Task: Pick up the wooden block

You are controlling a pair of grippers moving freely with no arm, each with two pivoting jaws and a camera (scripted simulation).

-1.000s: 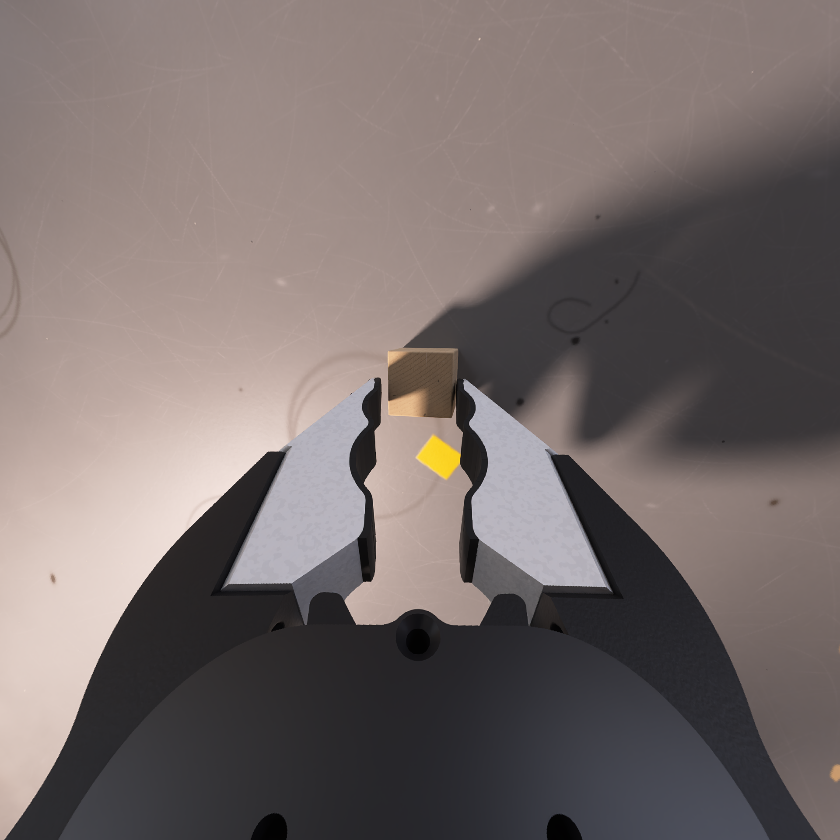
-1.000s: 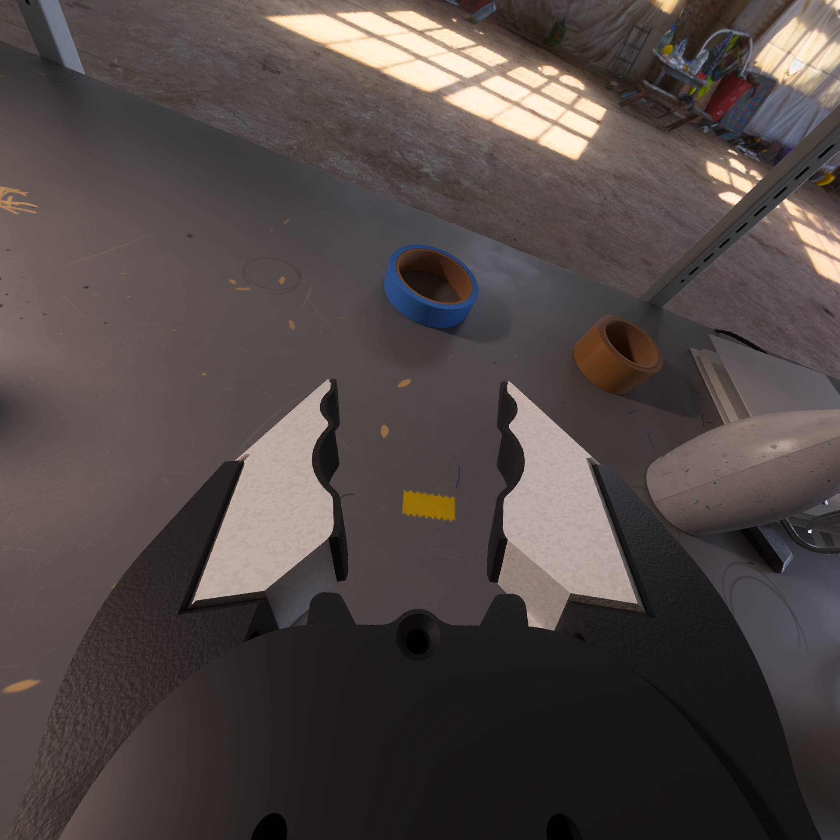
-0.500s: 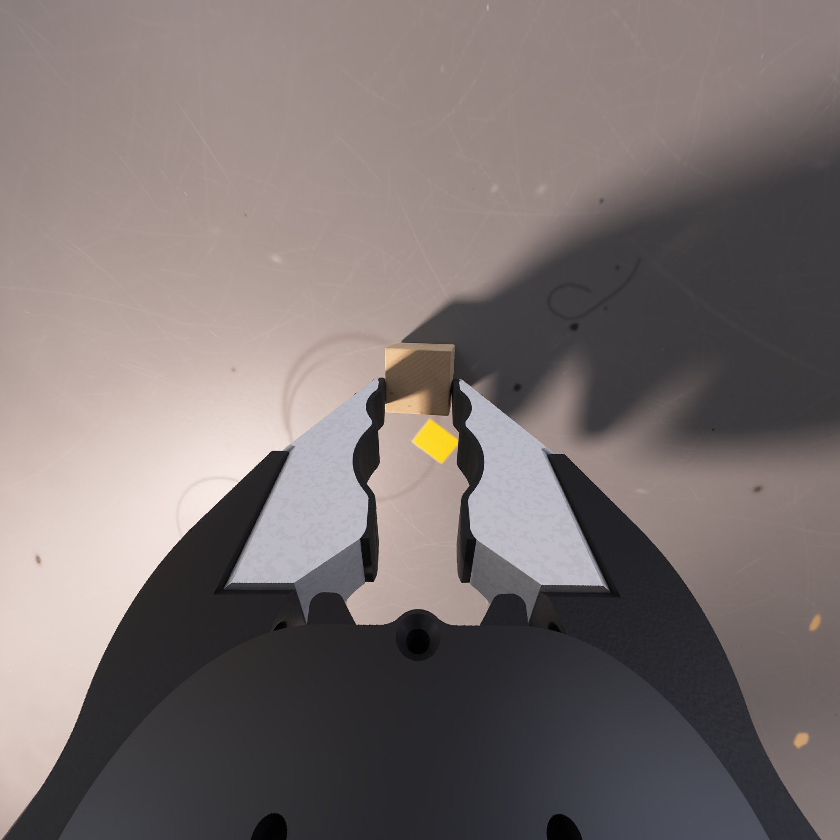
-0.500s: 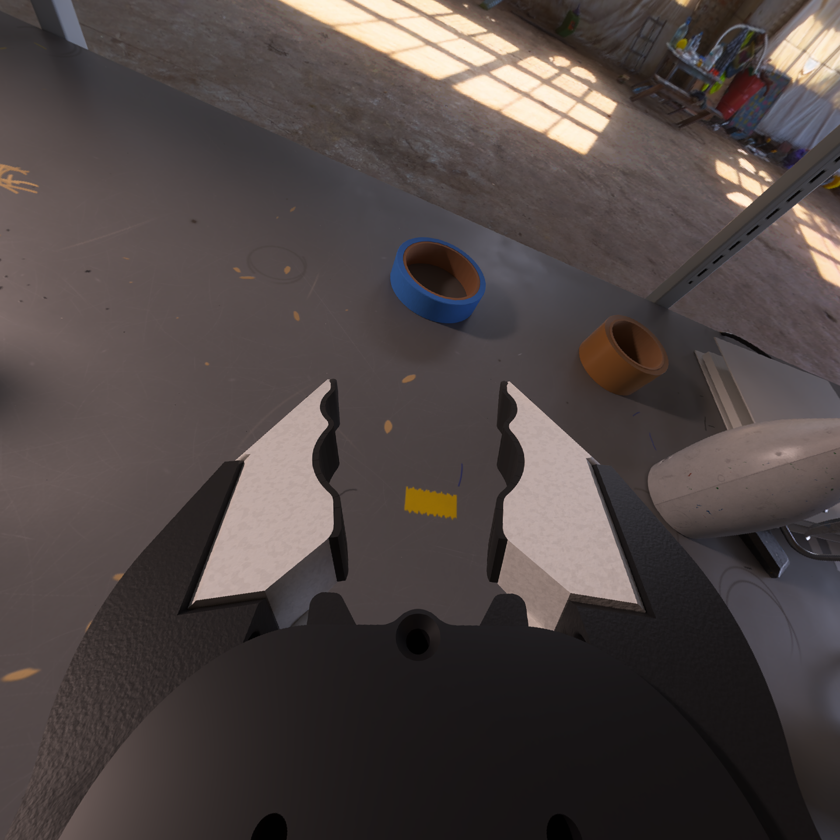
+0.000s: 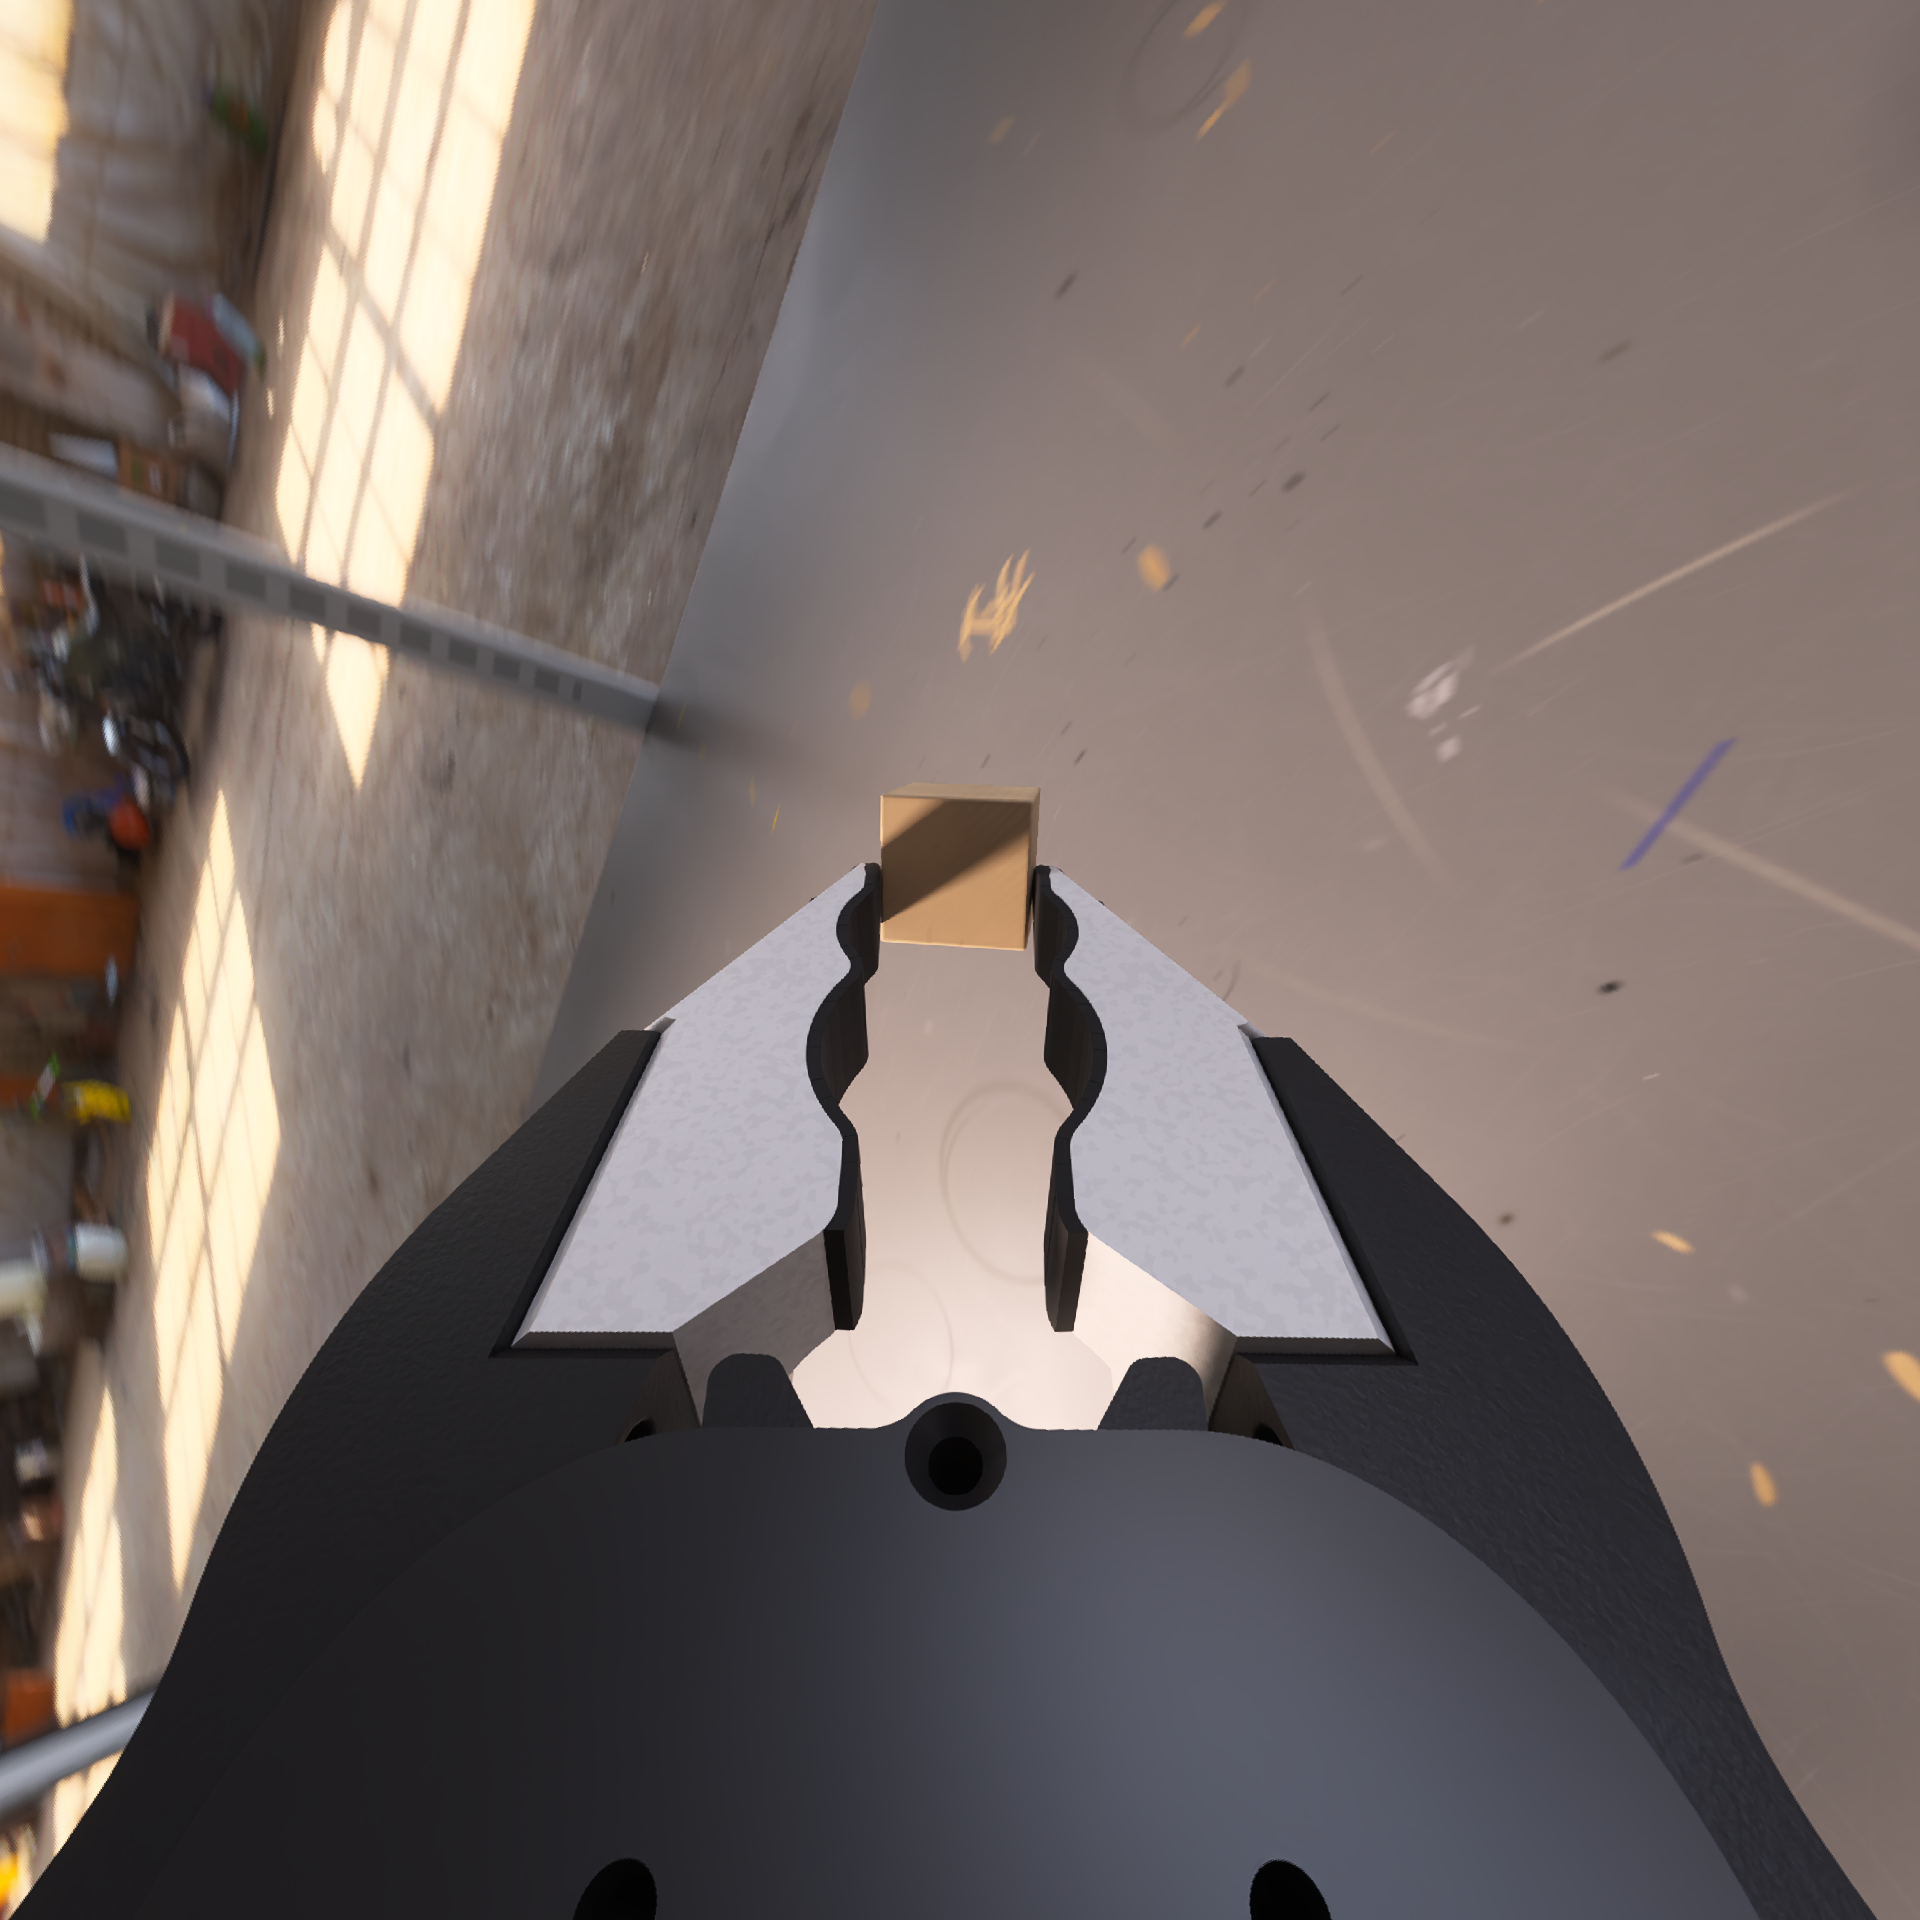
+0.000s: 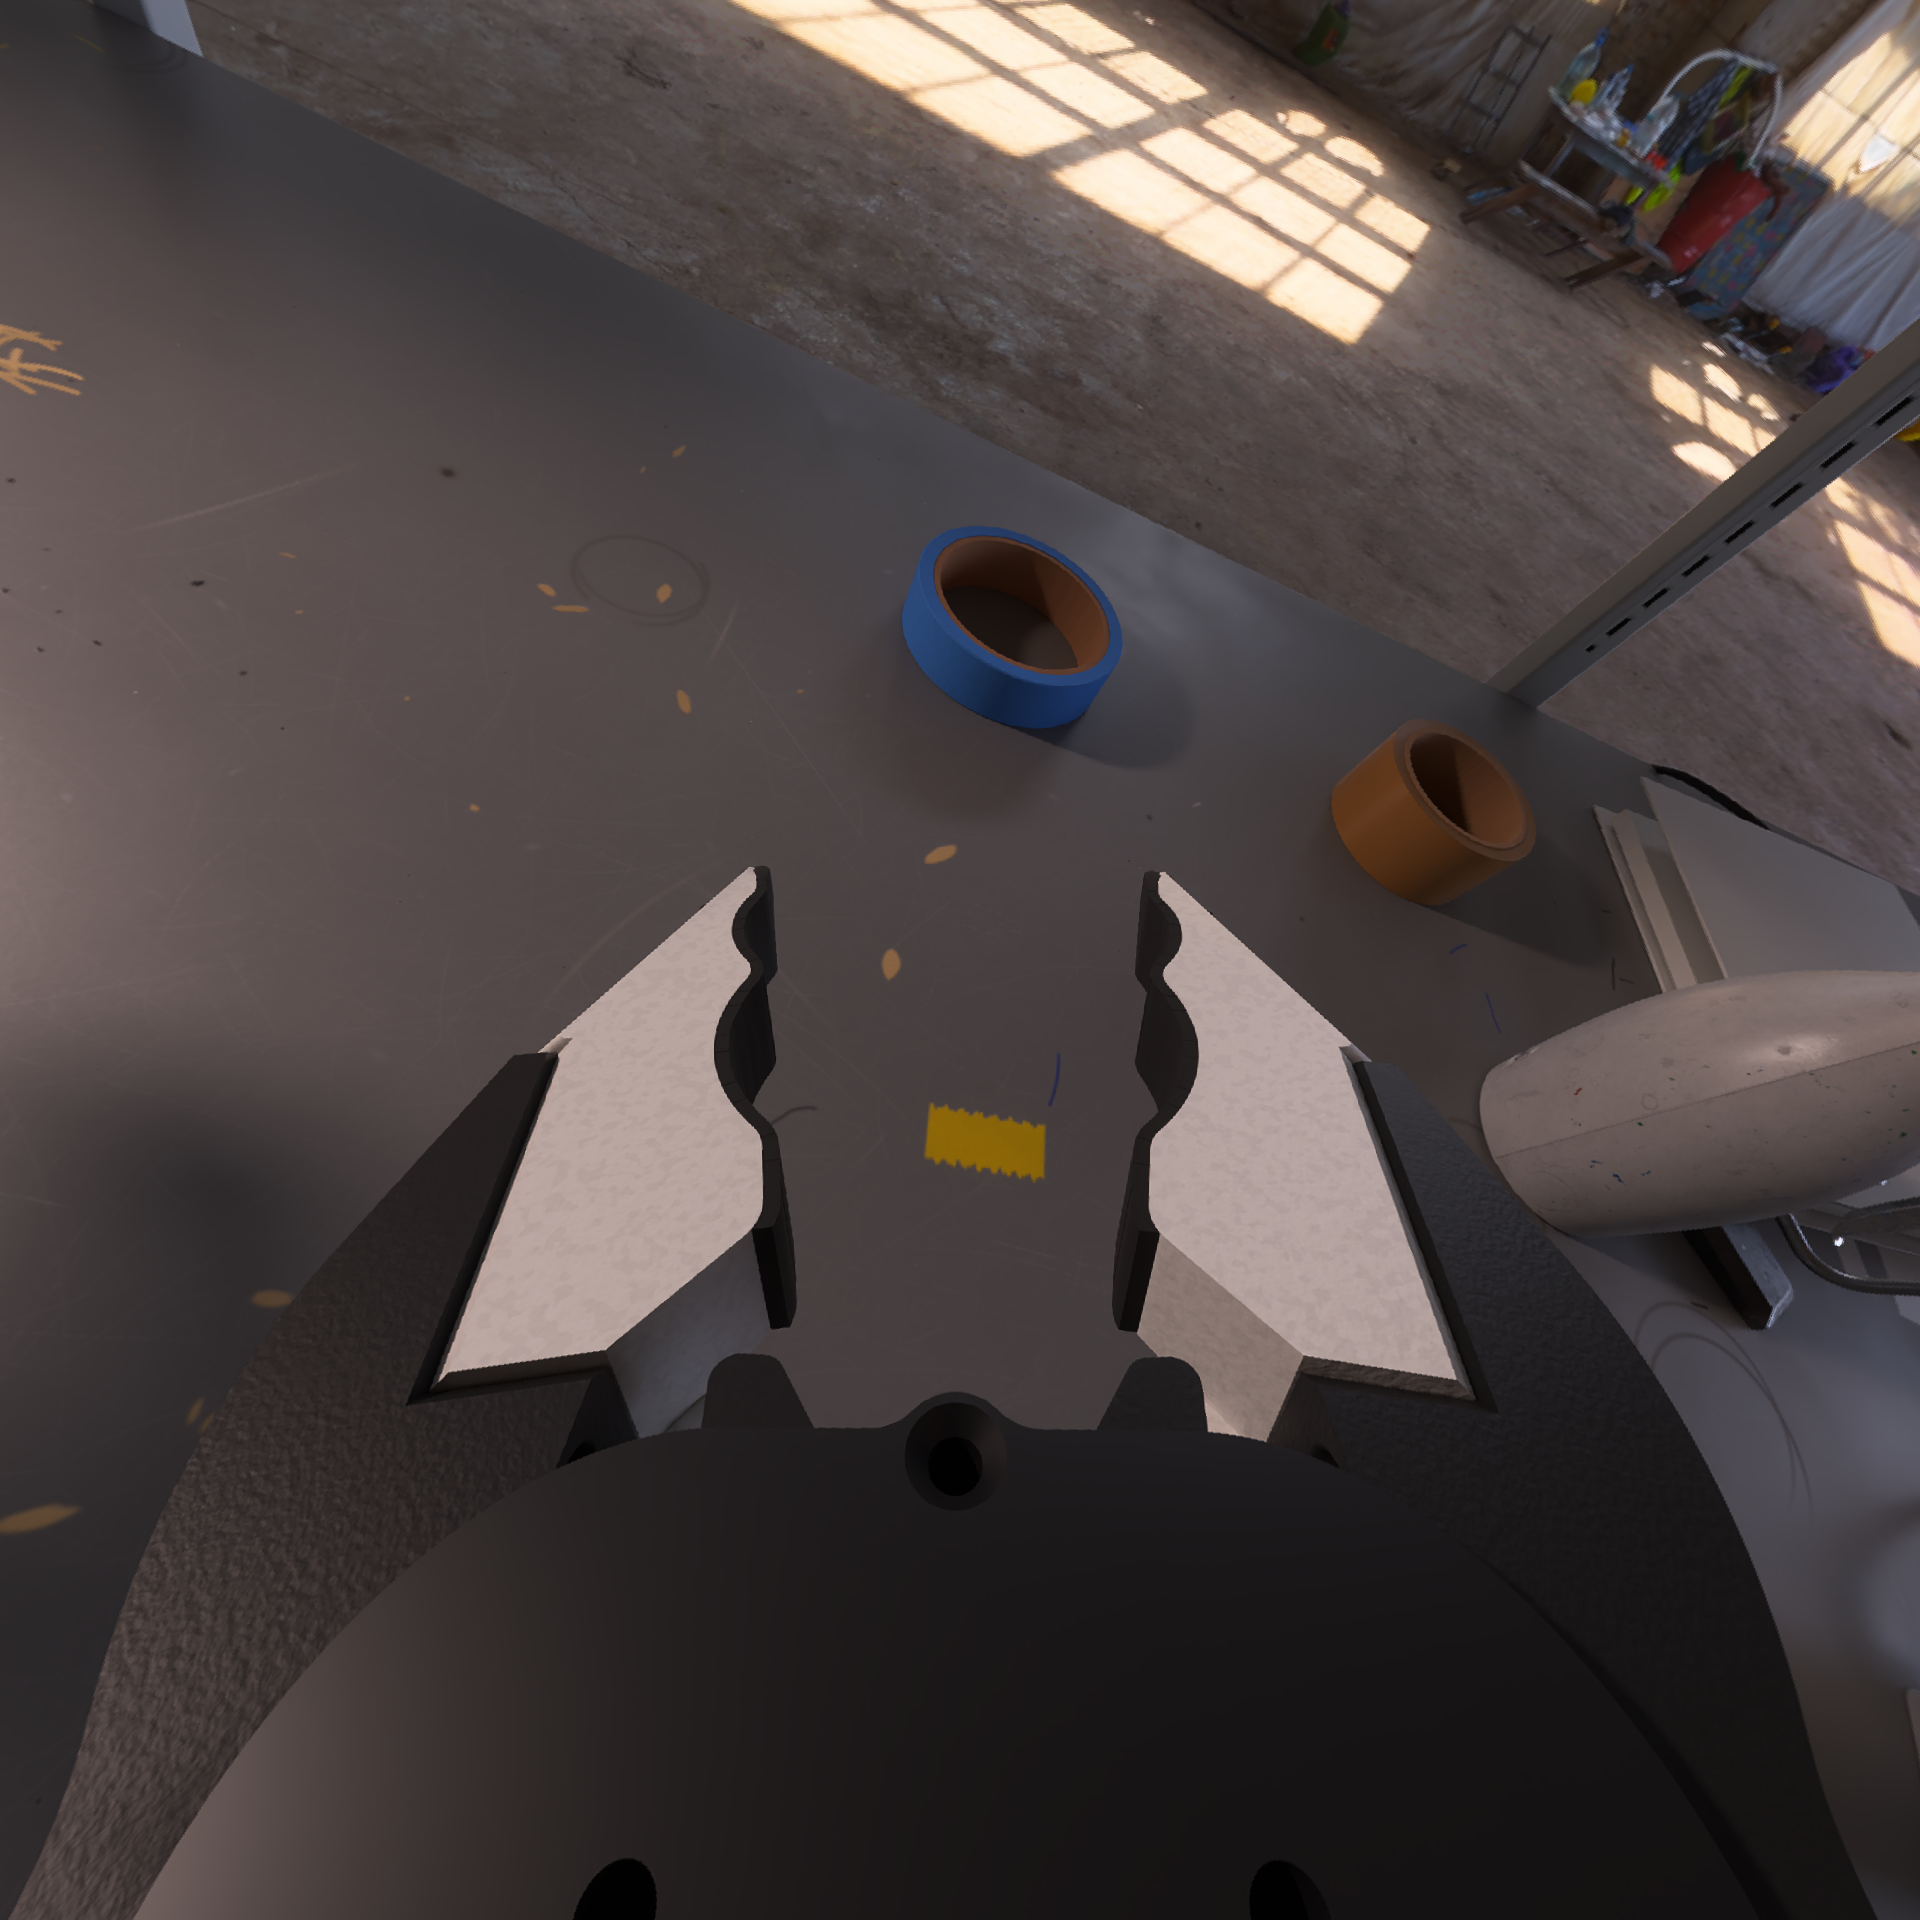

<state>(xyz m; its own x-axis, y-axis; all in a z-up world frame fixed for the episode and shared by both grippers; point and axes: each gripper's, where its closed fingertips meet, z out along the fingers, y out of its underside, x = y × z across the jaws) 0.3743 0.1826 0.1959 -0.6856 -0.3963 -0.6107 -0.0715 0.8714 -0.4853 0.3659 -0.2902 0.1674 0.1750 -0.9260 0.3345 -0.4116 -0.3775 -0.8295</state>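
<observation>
The wooden block (image 5: 958,868) is a small light-brown cube. My left gripper (image 5: 956,894) is shut on it, both fingertips pressed against its sides, and holds it up above the grey table (image 5: 1455,416). The left wrist view is tilted, with the table edge and the floor at its left. My right gripper (image 6: 956,883) is open and empty, hovering above the dark table (image 6: 364,727). The block does not show in the right wrist view.
A blue tape roll (image 6: 1011,625) and a brown tape roll (image 6: 1432,810) lie beyond the right gripper. A yellow tape scrap (image 6: 984,1141) lies between its fingers. A pale rounded object (image 6: 1704,1096) and flat white sheets (image 6: 1766,894) sit at the right. A metal post (image 5: 312,608) meets the table edge.
My left gripper has closed on the block, lifted it off the table and swung round, so the floor and table edge now show. The right gripper has drifted only slightly.
</observation>
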